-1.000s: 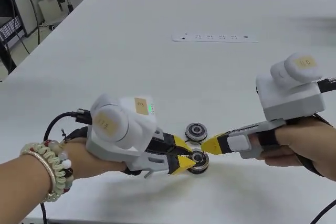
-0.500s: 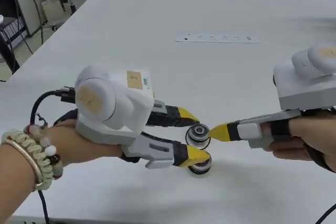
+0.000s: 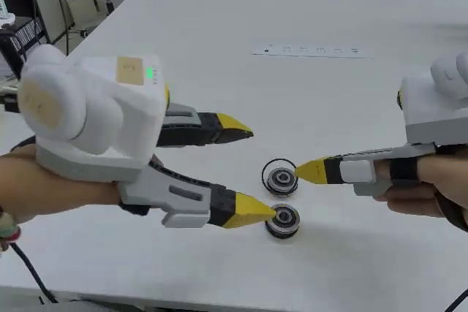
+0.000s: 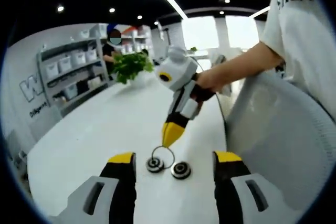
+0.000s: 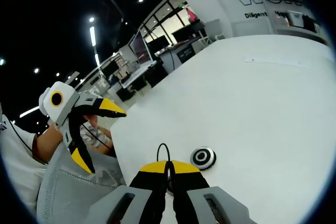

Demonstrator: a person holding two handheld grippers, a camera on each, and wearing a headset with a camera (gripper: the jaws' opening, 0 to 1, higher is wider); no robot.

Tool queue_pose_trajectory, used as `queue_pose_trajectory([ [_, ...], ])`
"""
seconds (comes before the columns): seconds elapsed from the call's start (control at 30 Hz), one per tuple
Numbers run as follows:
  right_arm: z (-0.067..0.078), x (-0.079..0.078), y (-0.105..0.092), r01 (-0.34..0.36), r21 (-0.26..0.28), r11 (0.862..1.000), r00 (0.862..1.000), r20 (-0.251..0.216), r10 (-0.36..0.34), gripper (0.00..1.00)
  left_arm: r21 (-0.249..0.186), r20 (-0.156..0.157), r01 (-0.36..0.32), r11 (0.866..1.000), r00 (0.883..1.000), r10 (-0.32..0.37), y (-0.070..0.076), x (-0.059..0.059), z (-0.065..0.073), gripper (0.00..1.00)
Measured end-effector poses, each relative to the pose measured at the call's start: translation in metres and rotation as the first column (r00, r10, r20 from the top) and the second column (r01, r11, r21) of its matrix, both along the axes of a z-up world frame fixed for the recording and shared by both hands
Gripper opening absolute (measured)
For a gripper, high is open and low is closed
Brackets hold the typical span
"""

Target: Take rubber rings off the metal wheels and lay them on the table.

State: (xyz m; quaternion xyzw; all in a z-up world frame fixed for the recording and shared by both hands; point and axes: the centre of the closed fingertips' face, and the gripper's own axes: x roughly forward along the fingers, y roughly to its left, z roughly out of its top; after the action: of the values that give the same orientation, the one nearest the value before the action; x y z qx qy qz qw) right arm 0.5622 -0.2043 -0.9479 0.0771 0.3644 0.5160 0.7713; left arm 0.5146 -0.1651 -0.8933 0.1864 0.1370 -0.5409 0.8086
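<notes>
**Wheels.** Two metal wheels lie flat on the white bench (image 3: 344, 107), hub faces up and axles vertical. In the head view the far wheel (image 3: 282, 180) sits at 12 o'clock of the near wheel (image 3: 284, 221), with a narrow gap between them.

**Ring.** The rubber ring (image 3: 276, 159) is a thin black loop drawn off-centre toward 11 o'clock of the far wheel. Its lower part meets that wheel. Whether it still sits in the groove cannot be told.

**Right hand-held gripper** (image 3: 301, 172). It enters from 3 o'clock with its long axis on the 3–9 line and its tip pointing to 9 o'clock. The jaws are clenched on the ring at the far wheel's 3 o'clock edge.

**Left hand-held gripper** (image 3: 247, 171). It enters from 9 o'clock and points to 3 o'clock. The jaws are spread wide, released and grasping nothing. Its lower yellow tip lies just at 9 o'clock of the near wheel; contact cannot be told.

**View differences.**
- The left gripper view gives the ring's full outline: a loop standing upright over the left-hand wheel, its top at the right hand-held gripper's yellow tip. Both wheels lie ahead between the open jaws.
- The right gripper view gives a short black arc rising from between the closed yellow jaws. A wheel lies at 3 o'clock of them; which of the two cannot be told.

**Other.** A white power strip (image 3: 313, 51) lies well apart, toward 12 o'clock.
</notes>
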Motion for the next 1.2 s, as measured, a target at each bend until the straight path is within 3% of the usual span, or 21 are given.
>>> queue_pose_trajectory([
  [0.2, 0.003, -0.005, 0.007, -0.024, 0.008, 1.000, 1.000, 0.009, 0.024, 0.00, 0.004, -0.003, -0.098, 0.995, 0.995, 0.098, 0.031, -0.005, 0.004, 0.69],
  [0.47, 0.006, -0.011, 0.016, -0.052, 0.010, 0.999, 0.998, 0.027, 0.051, 0.00, -0.038, -0.008, -0.257, 0.966, 0.966, 0.257, 0.068, -0.009, 0.009, 0.76],
  [0.77, -0.003, -0.027, 0.031, -0.114, -0.021, 0.993, 0.993, 0.036, 0.115, 0.00, -0.107, -0.066, -0.337, 0.935, 0.941, 0.332, 0.077, -0.017, -0.004, 0.81],
  [0.97, -0.012, -0.041, 0.043, -0.170, -0.058, 0.984, 0.984, 0.041, 0.173, 0.00, -0.072, -0.109, -0.339, 0.938, 0.938, 0.330, 0.074, -0.023, -0.024, 0.82],
  [1.2, -0.024, -0.049, 0.049, -0.201, -0.094, 0.975, 0.978, 0.037, 0.205, 0.00, -0.052, -0.145, -0.327, 0.944, 0.937, 0.317, 0.071, -0.026, -0.034, 0.82],
])
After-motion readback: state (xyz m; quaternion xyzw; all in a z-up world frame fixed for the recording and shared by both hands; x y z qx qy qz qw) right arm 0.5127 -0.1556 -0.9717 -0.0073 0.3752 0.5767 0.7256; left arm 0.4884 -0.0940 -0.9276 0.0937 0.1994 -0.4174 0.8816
